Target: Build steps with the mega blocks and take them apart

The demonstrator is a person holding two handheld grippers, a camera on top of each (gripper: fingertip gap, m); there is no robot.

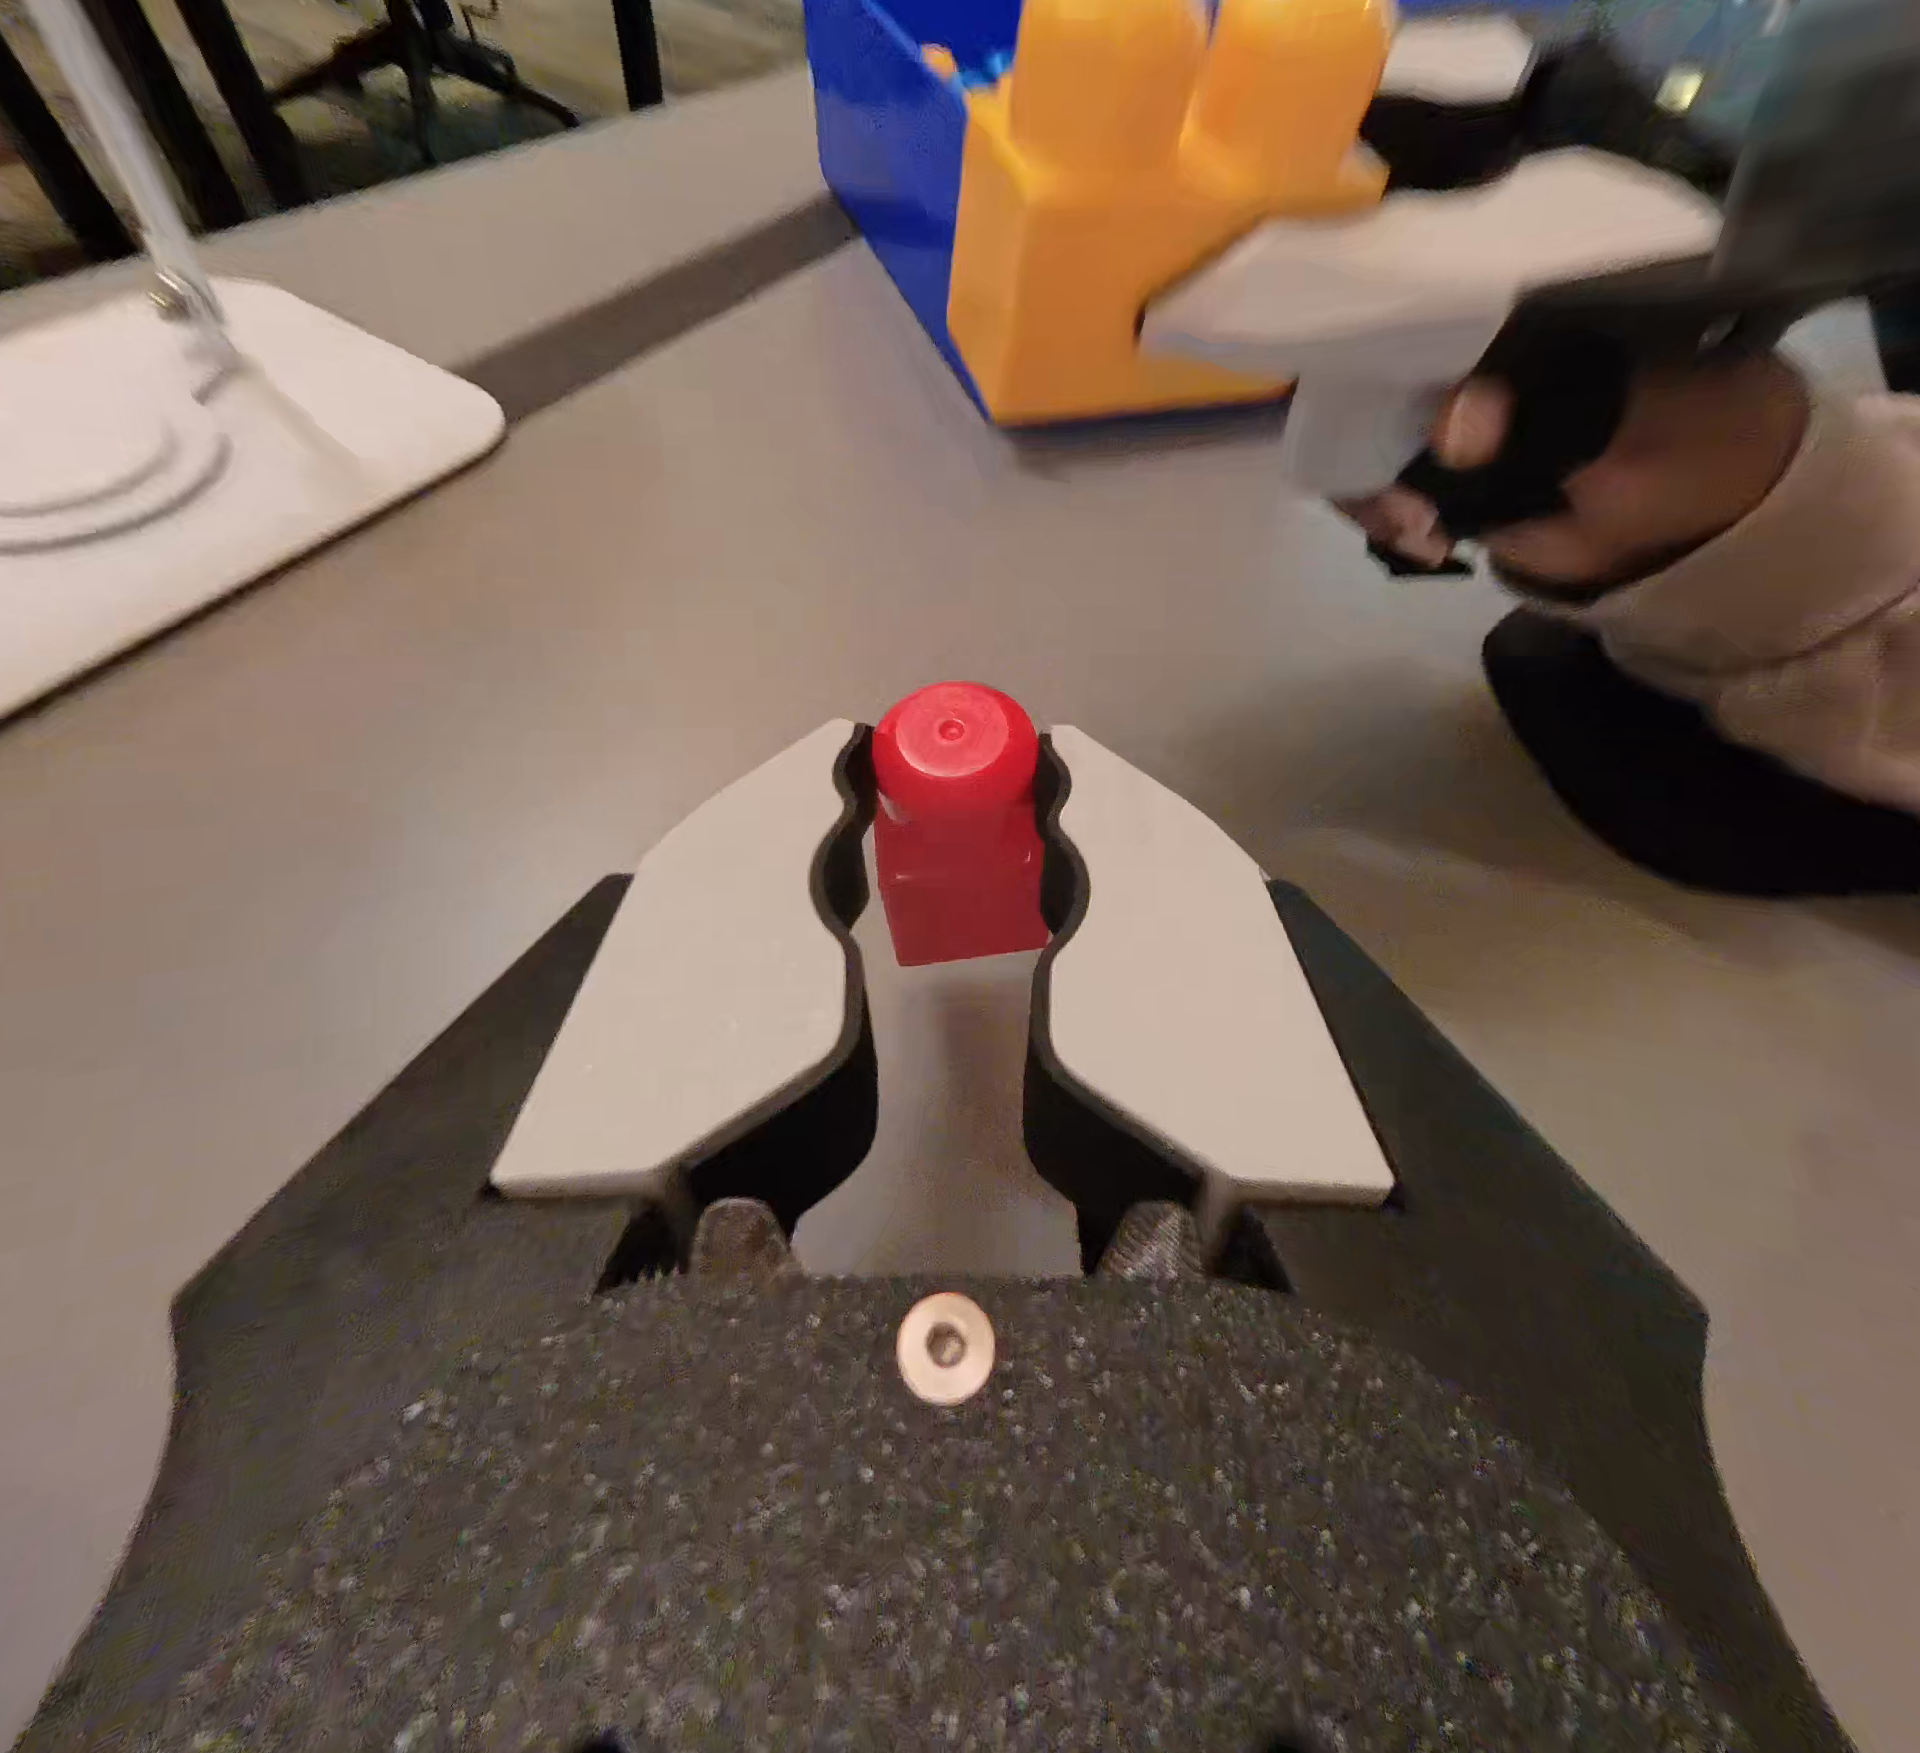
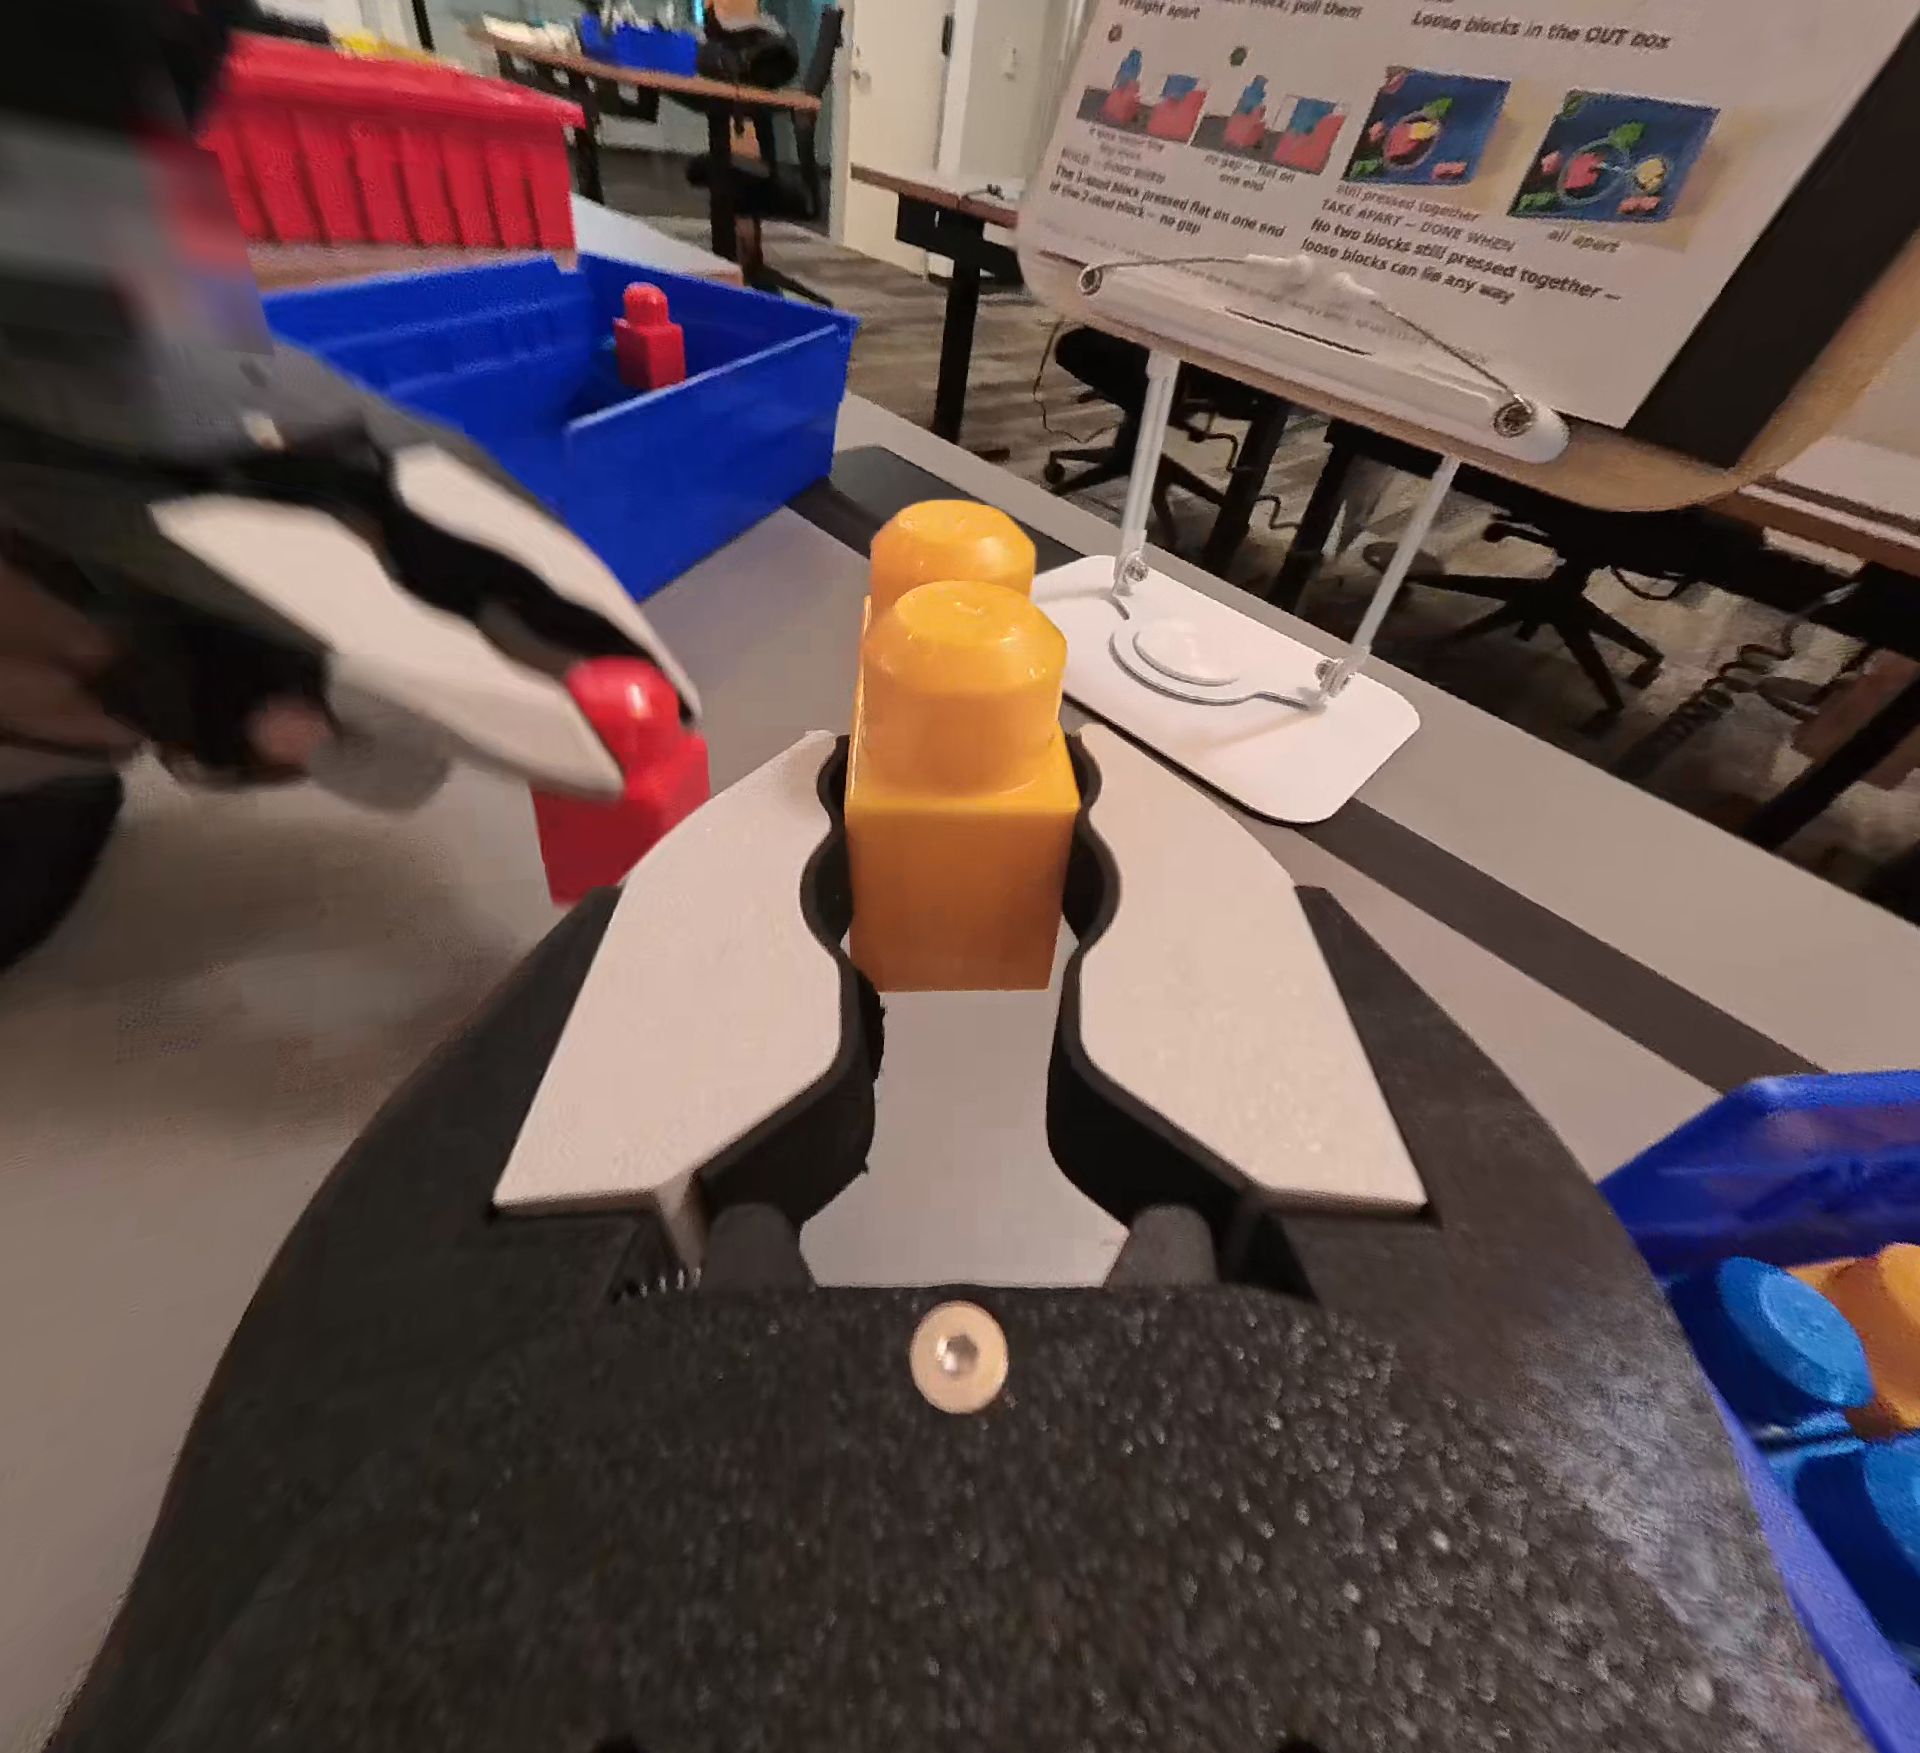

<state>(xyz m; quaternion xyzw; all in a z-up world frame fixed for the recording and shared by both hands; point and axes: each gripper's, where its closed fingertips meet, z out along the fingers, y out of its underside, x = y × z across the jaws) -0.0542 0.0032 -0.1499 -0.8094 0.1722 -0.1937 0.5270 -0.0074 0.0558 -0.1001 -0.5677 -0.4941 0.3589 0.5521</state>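
**Both grippers holding blocks**

The left hand-held gripper [image 1: 954, 804] clamps a red one-stud block [image 1: 956, 830] just above the grey bench [image 1: 623, 664]. The right hand-held gripper [image 2: 958, 830] grasps an orange two-stud block [image 2: 961, 830] beside it, a blue bin [image 2: 644, 415] beyond.

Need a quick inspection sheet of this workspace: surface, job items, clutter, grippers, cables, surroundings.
Surface: grey table, dark strip across it.
Job's things: red one-stud block; orange two-stud block; blue bin holding another red block; second blue bin with blue and orange blocks.
Clutter: white stand holding an instruction sheet; red crate.
Grippers: left gripper shut on the red one-stud block; right gripper shut on the orange two-stud block.
Cables: nothing seen on the table.
Surroundings: office desks, chairs.
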